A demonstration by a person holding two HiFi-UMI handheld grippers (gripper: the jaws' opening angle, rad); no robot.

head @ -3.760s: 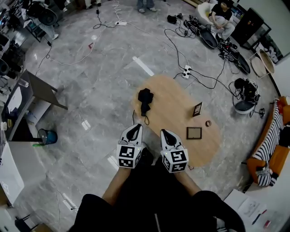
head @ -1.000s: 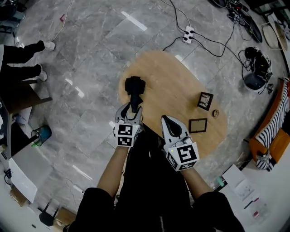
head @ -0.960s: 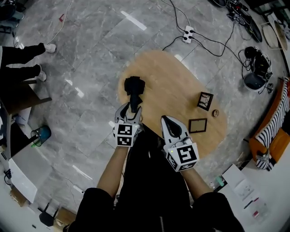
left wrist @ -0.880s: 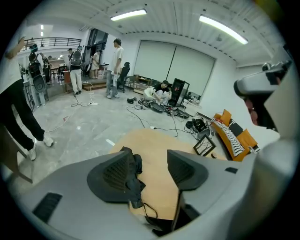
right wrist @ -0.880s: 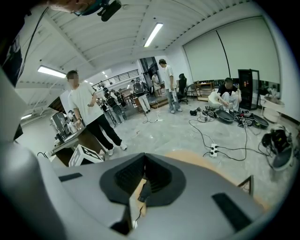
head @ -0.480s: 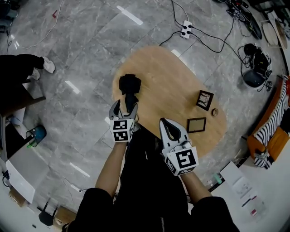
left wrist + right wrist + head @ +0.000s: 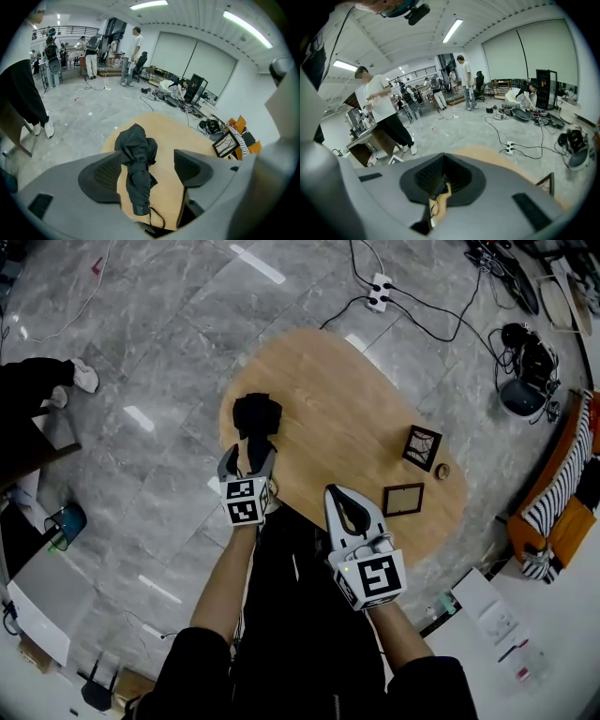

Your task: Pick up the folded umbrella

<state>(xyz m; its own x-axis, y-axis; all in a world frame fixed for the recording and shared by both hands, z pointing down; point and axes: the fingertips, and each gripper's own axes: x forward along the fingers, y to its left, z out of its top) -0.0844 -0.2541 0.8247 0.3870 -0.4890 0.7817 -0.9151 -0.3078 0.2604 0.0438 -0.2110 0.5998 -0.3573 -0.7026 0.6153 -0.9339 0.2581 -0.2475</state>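
Observation:
The folded black umbrella (image 7: pixel 255 416) lies on the left end of the oval wooden table (image 7: pixel 347 390), its handle end and wrist strap (image 7: pixel 157 218) toward me. My left gripper (image 7: pixel 247 456) is down over that handle end, jaws opening, one on each side of the umbrella (image 7: pixel 137 161) with gaps to both pads (image 7: pixel 101 180). Nothing is gripped. My right gripper (image 7: pixel 344 504) hovers over the table's near edge, to the right of the umbrella, shut and empty; in its own view the right gripper (image 7: pixel 440 180) shows closed pads.
Two picture frames (image 7: pixel 421 447) (image 7: pixel 403 499) and a small round object (image 7: pixel 442 471) sit on the table's right part. A power strip (image 7: pixel 379 292) and cables lie on the floor beyond. A person's leg (image 7: pixel 37 395) is at the left, a striped sofa (image 7: pixel 553 512) at the right.
My left gripper has come down over the umbrella's handle end and its jaws have spread from narrow to wide. My right gripper has sunk a little.

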